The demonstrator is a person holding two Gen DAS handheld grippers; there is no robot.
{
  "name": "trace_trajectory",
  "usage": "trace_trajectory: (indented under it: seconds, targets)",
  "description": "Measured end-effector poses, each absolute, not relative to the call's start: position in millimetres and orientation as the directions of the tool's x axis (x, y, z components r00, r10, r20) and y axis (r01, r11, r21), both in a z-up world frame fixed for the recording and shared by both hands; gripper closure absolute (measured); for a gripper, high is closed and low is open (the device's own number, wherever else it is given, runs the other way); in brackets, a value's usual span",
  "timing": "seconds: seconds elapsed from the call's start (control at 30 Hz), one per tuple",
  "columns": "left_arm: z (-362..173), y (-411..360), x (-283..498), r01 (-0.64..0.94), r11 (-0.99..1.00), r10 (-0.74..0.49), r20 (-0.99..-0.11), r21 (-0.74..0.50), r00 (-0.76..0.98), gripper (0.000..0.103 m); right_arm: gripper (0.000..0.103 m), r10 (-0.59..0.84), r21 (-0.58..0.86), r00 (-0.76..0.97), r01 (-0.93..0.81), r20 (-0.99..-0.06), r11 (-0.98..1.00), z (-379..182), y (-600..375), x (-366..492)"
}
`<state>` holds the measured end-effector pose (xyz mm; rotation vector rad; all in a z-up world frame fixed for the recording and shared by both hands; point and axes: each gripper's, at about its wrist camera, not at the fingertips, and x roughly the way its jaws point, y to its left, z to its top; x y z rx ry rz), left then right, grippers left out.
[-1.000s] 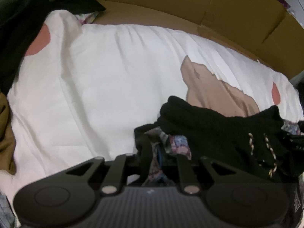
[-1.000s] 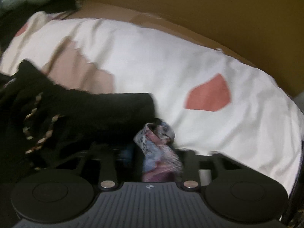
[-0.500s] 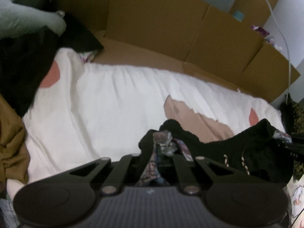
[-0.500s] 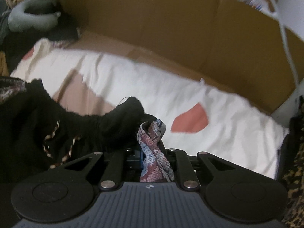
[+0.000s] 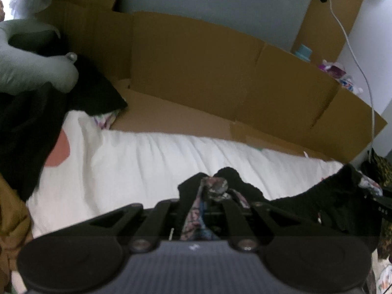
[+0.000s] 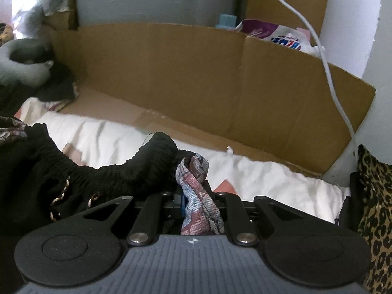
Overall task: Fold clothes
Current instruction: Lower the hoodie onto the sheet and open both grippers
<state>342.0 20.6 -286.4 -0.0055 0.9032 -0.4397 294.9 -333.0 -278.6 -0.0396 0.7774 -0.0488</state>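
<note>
Gripping black knit garment point(image 6: 152, 161) with patterned lining, both jaws clamped on it, above white bedding point(image 5: 147, 161)

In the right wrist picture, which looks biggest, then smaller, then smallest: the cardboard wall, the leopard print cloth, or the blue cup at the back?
1. cardboard wall
2. leopard print cloth, though it sits nearest the camera
3. blue cup, far back and partly hidden

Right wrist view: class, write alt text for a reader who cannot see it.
The right gripper pinches a black garment with patterned lining above a white bedspread. Cardboard stands behind it.
</note>
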Motion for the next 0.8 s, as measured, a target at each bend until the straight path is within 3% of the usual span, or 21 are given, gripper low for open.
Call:
trace_trajectory:
  seconds: [0.57, 0.63, 0.7, 0.73, 0.8]
  targets:
    - [-332, 15, 389, 0.313, 0.928, -0.341, -0.798, -0.202, 0.497, 0.099, 0.09, -0.11, -0.027, 0.673, 0.133, -0.731, 0.991, -325, -338, 340]
    - [-349, 6, 394, 0.312, 0.937, -0.292, -0.841, -0.156, 0.455, 0.097, 0.087, -0.1, -0.041, 0.617, 0.108, -0.78, 0.993, -341, -335, 348]
    - [-364, 0, 396, 0.31, 0.943, -0.25, -0.873, -0.121, 0.42, 0.096, 0.077, -0.102, -0.051, 0.602, 0.102, -0.792, 0.993, -352, -335, 347]
    - [-369, -1, 395, 0.312, 0.943, -0.242, -0.879, -0.114, 0.411, 0.091, 0.063, -0.098, -0.042, 0.604, 0.106, -0.791, 0.994, -355, -336, 346]
    - [-373, -1, 392, 0.315, 0.944, -0.23, -0.884, -0.1, 0.407, 0.088, 0.06, -0.082, -0.011, 0.611, 0.12, -0.788, 0.993, -356, -339, 341]
